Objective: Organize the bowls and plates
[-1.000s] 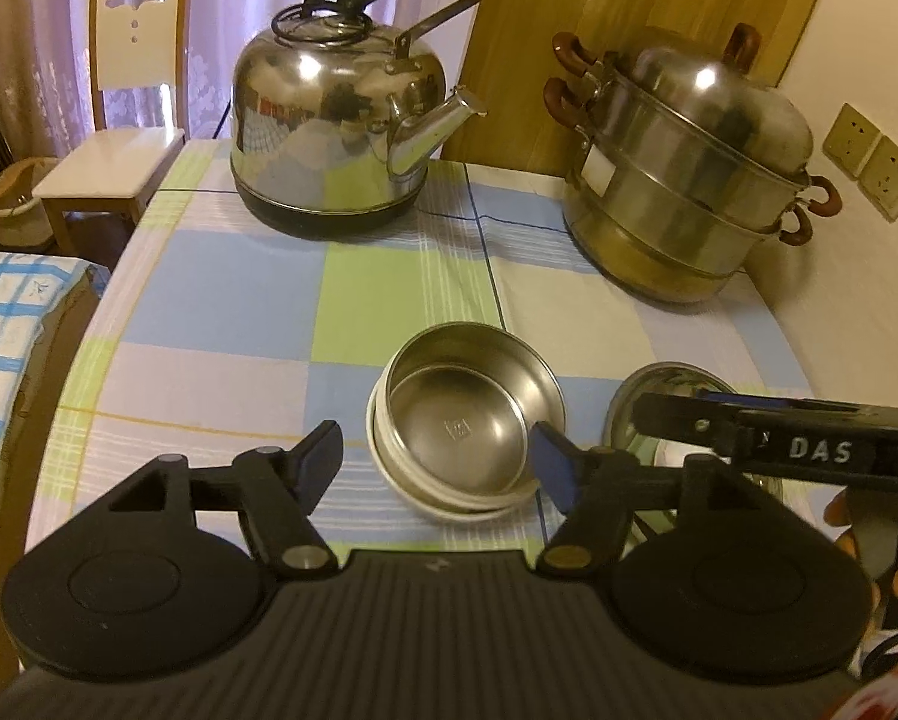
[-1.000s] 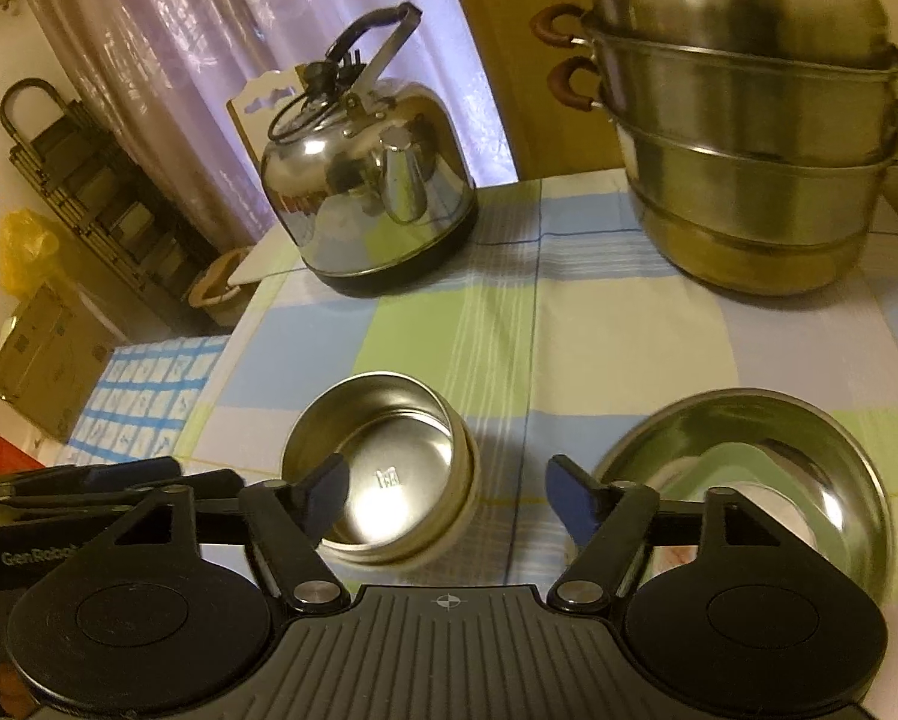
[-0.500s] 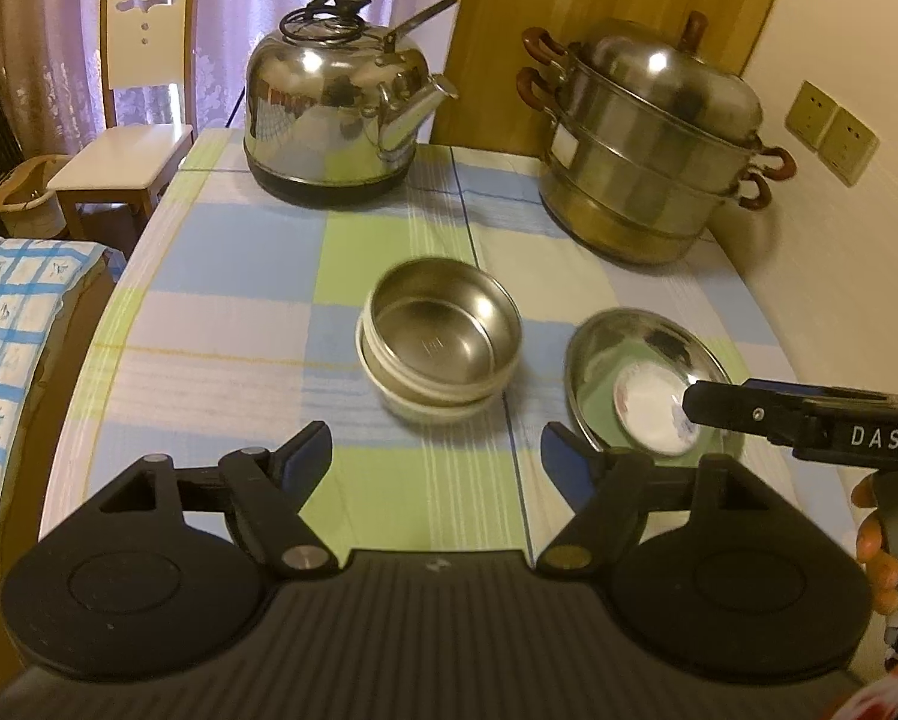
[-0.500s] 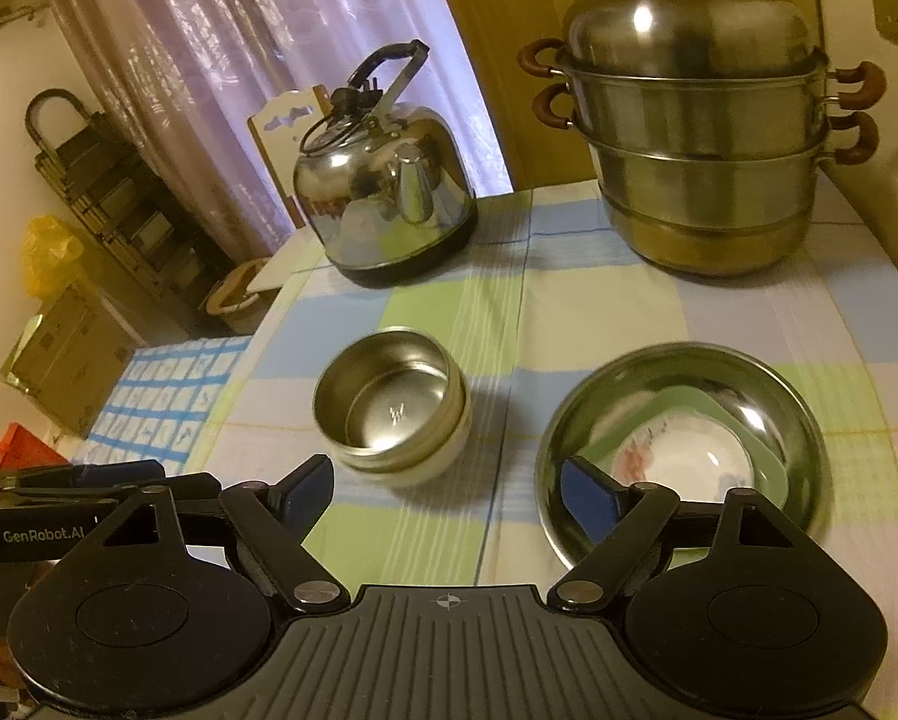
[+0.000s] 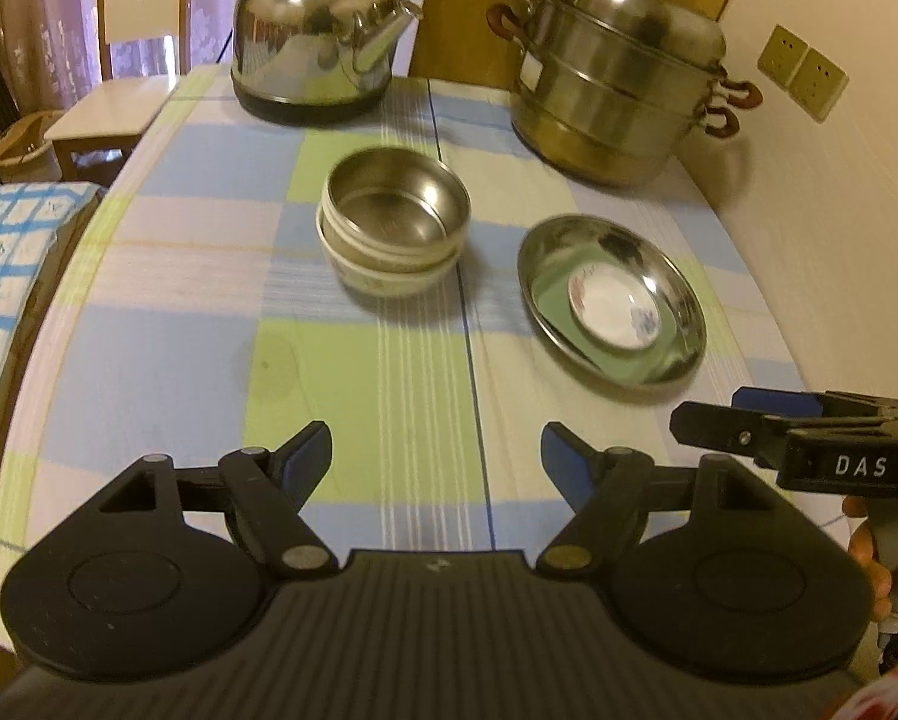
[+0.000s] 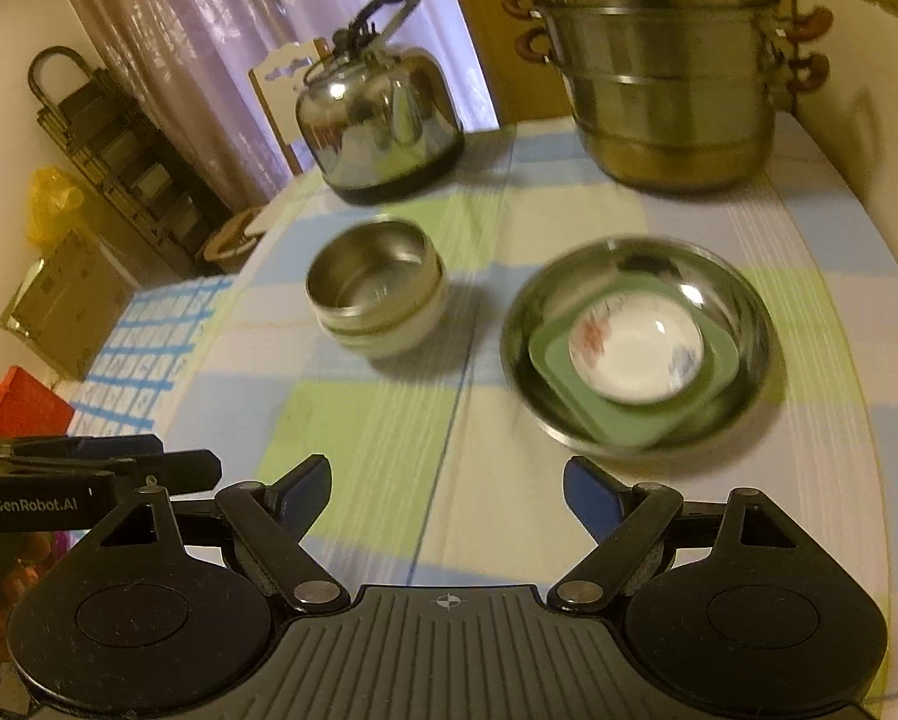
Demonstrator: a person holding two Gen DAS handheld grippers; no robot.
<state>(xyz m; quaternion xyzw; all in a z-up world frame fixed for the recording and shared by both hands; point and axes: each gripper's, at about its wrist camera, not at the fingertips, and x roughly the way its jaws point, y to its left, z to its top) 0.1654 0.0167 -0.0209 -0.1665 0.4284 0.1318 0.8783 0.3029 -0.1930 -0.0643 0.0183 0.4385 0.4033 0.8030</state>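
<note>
A steel bowl (image 5: 398,204) sits nested in a white ceramic bowl (image 5: 389,276) at mid-table; the stack also shows in the right wrist view (image 6: 374,285). To its right a wide steel plate (image 5: 676,282) (image 6: 742,300) holds a green square plate (image 6: 622,420) with a small white patterned dish (image 5: 613,309) (image 6: 634,354) on top. My left gripper (image 5: 437,459) is open and empty, well short of the bowls. My right gripper (image 6: 449,489) is open and empty, near the table's front; it shows at the right in the left wrist view (image 5: 712,426).
A steel kettle (image 5: 317,42) (image 6: 383,108) stands at the back left and a tiered steel steamer pot (image 5: 616,78) (image 6: 664,60) at the back right. A checked cloth (image 5: 167,360) covers the table. A chair (image 5: 119,90) stands behind, a wall at the right.
Both grippers have drawn back toward the table's front, away from the bowl stack and the plate stack. Both stay open and empty. The dishes have not moved.
</note>
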